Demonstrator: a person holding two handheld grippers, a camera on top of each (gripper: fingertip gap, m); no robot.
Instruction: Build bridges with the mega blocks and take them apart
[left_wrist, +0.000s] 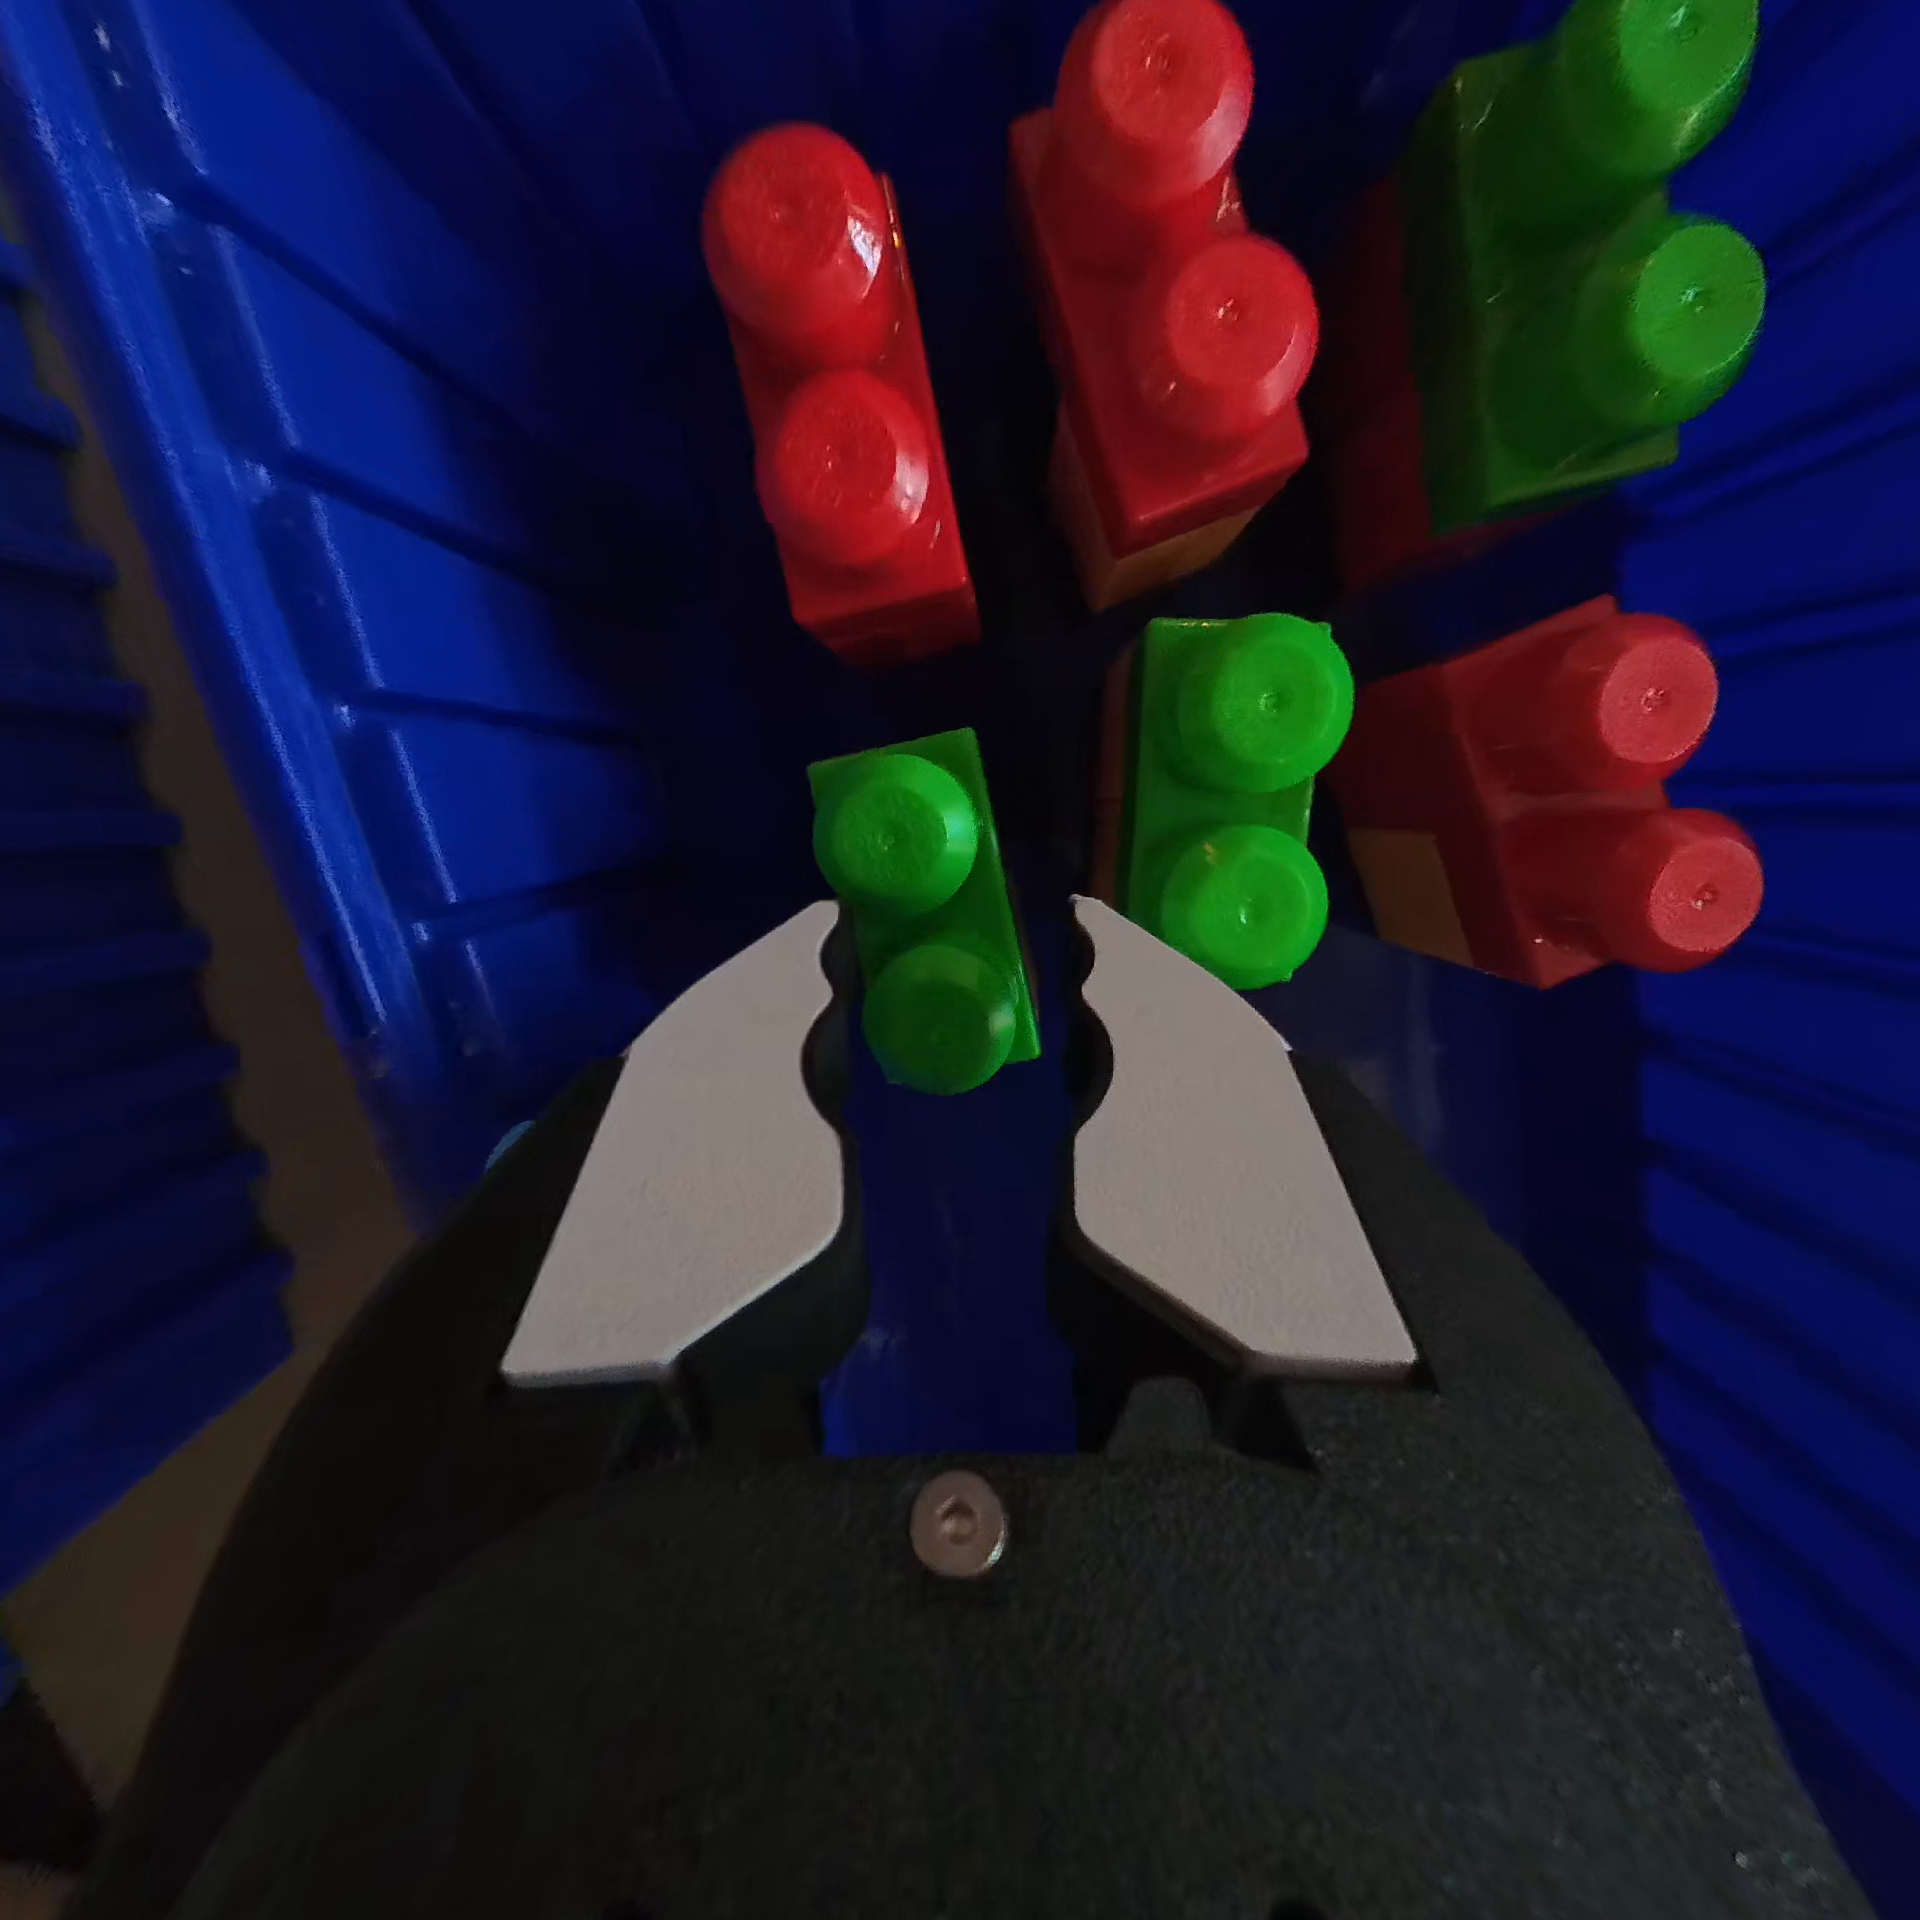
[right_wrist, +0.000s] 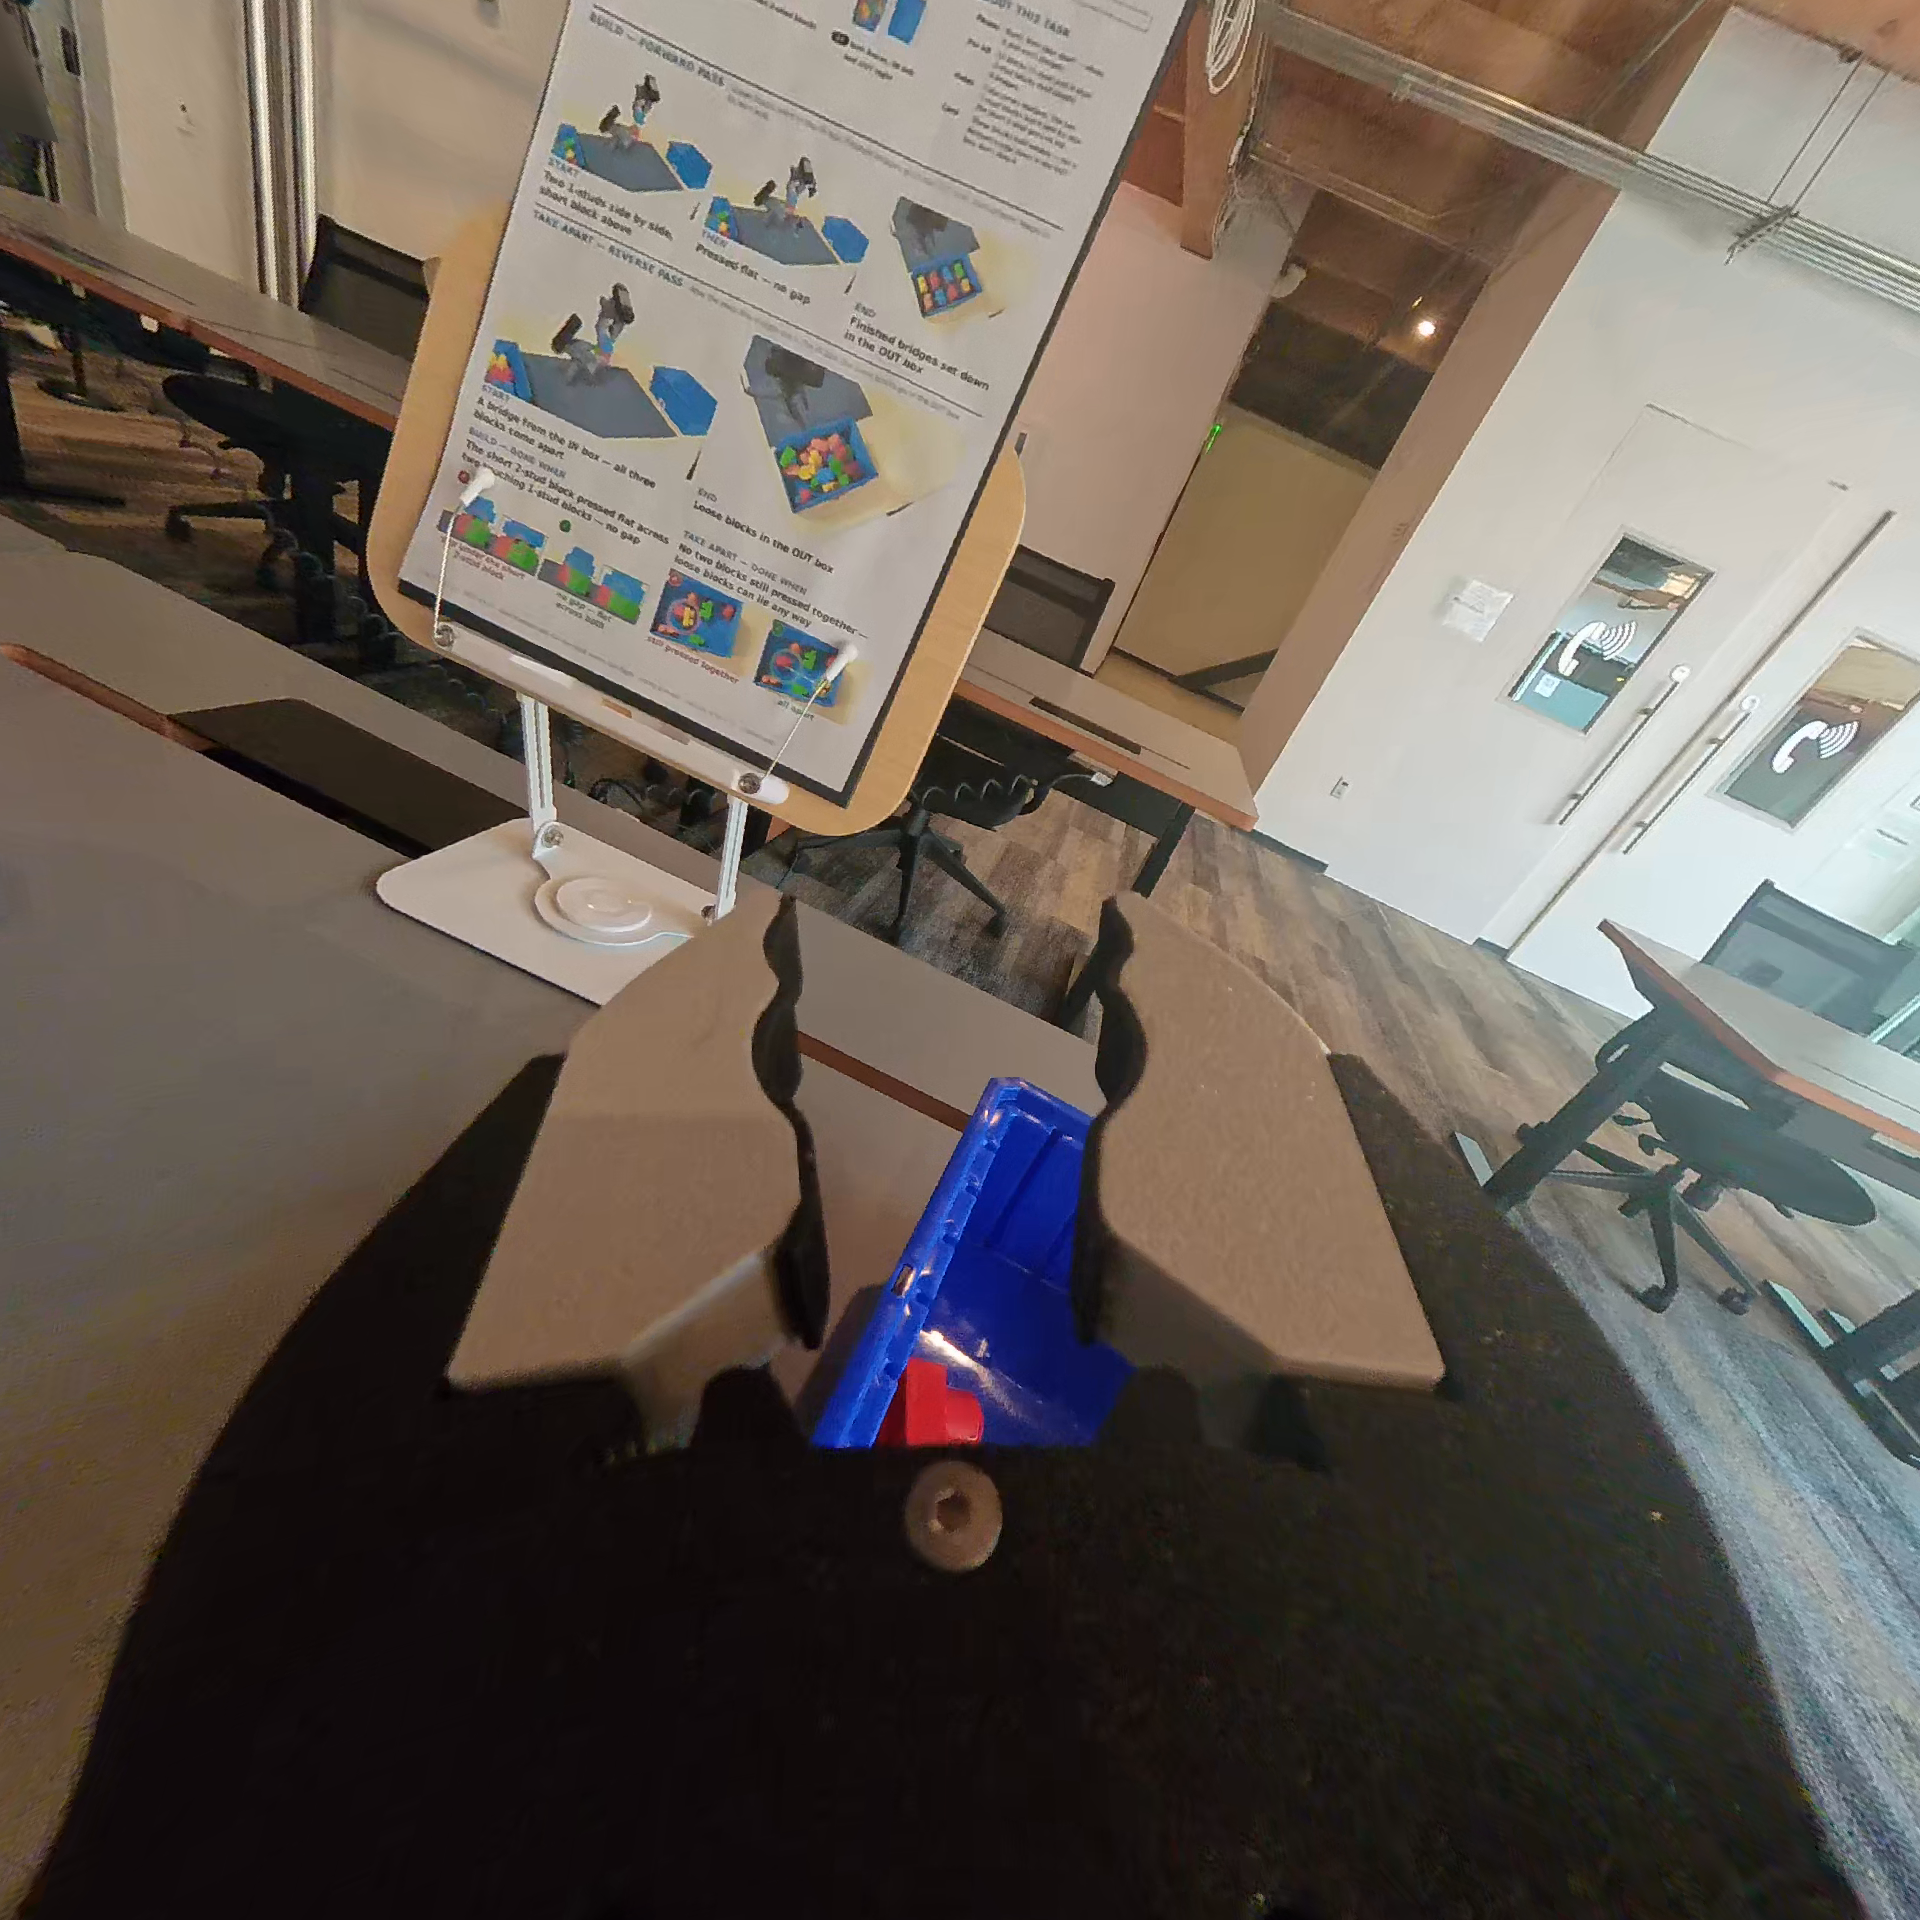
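Note:
In the left wrist view I look down into a blue bin (left_wrist: 436, 644) holding several two-stud mega block stacks. A small green two-stud block (left_wrist: 914, 842) stands between the fingers of my left gripper (left_wrist: 954, 920). The jaws are open around it, the left finger close against it and a gap on the right. Farther in stand red blocks (left_wrist: 842, 395) (left_wrist: 1174, 281) (left_wrist: 1548, 800) and green blocks (left_wrist: 1236, 790) (left_wrist: 1590, 270). My right gripper (right_wrist: 948, 925) is open and empty, held above the grey table (right_wrist: 208, 987). Between its fingers I see a blue bin (right_wrist: 997, 1247) with a red block (right_wrist: 930, 1408) inside.
The bin walls close in on both sides in the left wrist view. An instruction sheet on a white stand (right_wrist: 748, 343) stands on the table beyond my right gripper. Desks and office chairs (right_wrist: 1714, 1195) fill the room behind. My hands' fingertips stand some 80 centimeters from each other.

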